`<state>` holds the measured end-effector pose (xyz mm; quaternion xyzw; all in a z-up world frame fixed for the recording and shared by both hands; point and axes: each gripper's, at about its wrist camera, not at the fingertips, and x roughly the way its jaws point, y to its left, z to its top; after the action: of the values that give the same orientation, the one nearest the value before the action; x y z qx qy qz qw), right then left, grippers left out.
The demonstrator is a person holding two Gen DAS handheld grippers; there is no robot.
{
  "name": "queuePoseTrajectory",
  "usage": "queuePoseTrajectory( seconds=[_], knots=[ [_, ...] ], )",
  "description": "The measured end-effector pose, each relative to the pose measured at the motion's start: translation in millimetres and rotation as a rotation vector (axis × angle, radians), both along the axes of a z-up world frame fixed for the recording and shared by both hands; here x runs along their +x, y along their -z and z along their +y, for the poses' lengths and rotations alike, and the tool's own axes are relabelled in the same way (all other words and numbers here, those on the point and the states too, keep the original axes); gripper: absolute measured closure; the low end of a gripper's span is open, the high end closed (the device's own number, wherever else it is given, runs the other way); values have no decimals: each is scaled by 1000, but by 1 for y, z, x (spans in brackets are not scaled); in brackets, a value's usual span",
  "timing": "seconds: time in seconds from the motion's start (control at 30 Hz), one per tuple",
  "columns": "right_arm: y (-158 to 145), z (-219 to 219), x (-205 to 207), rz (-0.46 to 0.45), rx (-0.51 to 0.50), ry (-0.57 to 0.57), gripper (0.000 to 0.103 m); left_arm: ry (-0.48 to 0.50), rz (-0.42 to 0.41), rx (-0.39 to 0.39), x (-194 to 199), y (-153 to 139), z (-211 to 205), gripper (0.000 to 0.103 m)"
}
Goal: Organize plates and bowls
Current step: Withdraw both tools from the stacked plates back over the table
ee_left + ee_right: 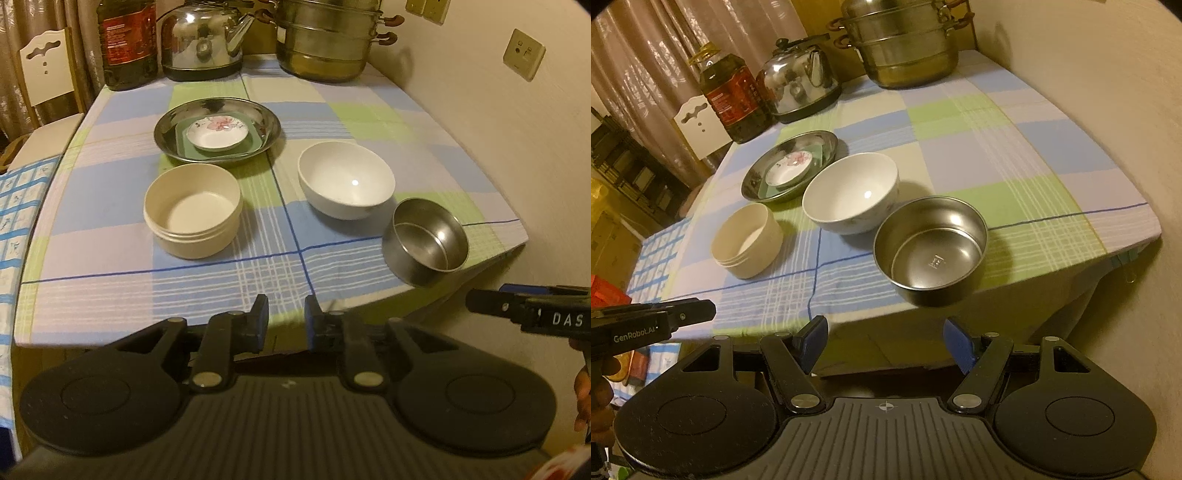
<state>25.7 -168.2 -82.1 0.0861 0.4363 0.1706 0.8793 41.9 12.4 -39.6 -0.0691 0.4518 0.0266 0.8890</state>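
Checked-cloth table (110, 266) against a cream wall (461, 110), wall socket (523, 54), curtains (665, 55), white chair (46, 70).

A checked tablecloth (110, 206) of blue, green and pale squares covers the table. Along its far edge stand a dark oil bottle (127, 44) with a red label at the left, a shiny metal kettle (205, 40) beside it, and a stacked steel steamer pot (325, 40) at the right. A white chair back (46, 66) shows far left, and a wall socket (523, 54) on the right wall.
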Motion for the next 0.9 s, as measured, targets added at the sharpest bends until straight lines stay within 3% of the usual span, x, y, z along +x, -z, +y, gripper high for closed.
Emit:
queuePoseTrajectory(
  seconds=[0.4, 0.63, 0.8, 0.9],
  knots=[
    [9, 7, 1, 46, -24, 23, 34, 22, 36, 16, 0, 5, 13, 83],
    [9, 31, 8, 59, -47, 46, 34, 59, 49, 27, 15, 9, 43, 83],
    [12, 55, 18, 67, -41, 42, 34, 51, 53, 35, 29, 11, 75, 69],
    [14, 71, 27, 67, -32, 40, 34, 45, 51, 27, 40, 13, 95, 68]
  ],
)
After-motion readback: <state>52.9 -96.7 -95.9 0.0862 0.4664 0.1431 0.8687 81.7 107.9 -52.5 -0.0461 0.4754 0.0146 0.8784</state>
